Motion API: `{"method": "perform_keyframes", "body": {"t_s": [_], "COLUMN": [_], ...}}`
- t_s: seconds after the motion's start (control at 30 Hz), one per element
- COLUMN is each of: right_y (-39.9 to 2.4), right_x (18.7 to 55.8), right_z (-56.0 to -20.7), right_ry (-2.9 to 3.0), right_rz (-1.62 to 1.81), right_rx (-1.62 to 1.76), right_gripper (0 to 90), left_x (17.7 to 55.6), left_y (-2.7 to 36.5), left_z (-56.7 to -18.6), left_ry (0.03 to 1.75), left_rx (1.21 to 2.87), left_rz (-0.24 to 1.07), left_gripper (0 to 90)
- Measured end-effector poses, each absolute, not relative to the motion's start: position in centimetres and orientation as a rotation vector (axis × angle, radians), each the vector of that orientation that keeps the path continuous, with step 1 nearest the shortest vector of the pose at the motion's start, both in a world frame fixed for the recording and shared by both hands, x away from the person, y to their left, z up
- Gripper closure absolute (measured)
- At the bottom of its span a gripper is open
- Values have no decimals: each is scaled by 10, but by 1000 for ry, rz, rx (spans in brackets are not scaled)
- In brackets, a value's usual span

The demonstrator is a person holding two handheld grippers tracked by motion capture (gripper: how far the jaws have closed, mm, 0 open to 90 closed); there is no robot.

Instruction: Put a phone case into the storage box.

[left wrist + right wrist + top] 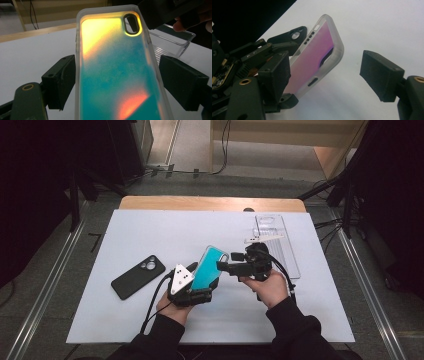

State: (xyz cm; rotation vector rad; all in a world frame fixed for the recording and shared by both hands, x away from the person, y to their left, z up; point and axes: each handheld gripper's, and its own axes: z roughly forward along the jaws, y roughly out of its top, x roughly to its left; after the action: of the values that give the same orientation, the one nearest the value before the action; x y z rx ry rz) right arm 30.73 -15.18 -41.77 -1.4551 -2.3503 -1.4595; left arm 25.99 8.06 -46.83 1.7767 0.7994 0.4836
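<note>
The iridescent phone case (209, 267) sits at mid-frame in the high view, raised above the white table (150, 230), clamped between the left gripper (200, 285) jaws. Right gripper (225, 266), jaws apart, meets its upper right corner.

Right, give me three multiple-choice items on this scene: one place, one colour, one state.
1. The black case lies:
A. on the white table, left of the left gripper
B. in the right gripper
C. on the floor

2. From above, the held case looks:
A. red
B. teal
C. white

3. The right gripper's jaws are:
A. shut on the black case
B. shut empty
C. open

Key: A, it lies flat beside the left hand. B, teal in the high view. C, a wide gap shows between its pads.
</note>
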Motion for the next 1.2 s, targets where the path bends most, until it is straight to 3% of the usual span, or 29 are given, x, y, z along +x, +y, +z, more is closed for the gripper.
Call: {"method": "perform_keyframes", "body": {"t_s": [0.07,0.1,0.23,0.27,0.3,0.87,1.2], "right_y": [-149,-149,-149,-149,-149,-149,-155], "right_x": [312,312,319,320,320,318,317], "right_z": [-419,-419,-419,-420,-420,-410,-404], "right_ry": [-2251,-2251,-2090,-2081,-2081,-2028,-2070], "right_rz": [-1444,-1444,-1383,-1378,-1378,-1398,-1419], "right_rx": [-1481,-1481,-1582,-1589,-1587,-1539,-1547], "right_gripper": [378,378,597,690,716,776,778], "left_x": [260,260,260,260,260,260,263], "left_y": [81,81,81,81,82,79,81], "left_z": [-468,-468,-467,-467,-467,-467,-462], "left_ry": [799,801,815,819,823,805,837], "left_rx": [1775,1773,1770,1770,1771,1770,1822], "left_rz": [483,482,469,466,462,478,347], "left_gripper": [165,165,165,165,164,152,137]}}
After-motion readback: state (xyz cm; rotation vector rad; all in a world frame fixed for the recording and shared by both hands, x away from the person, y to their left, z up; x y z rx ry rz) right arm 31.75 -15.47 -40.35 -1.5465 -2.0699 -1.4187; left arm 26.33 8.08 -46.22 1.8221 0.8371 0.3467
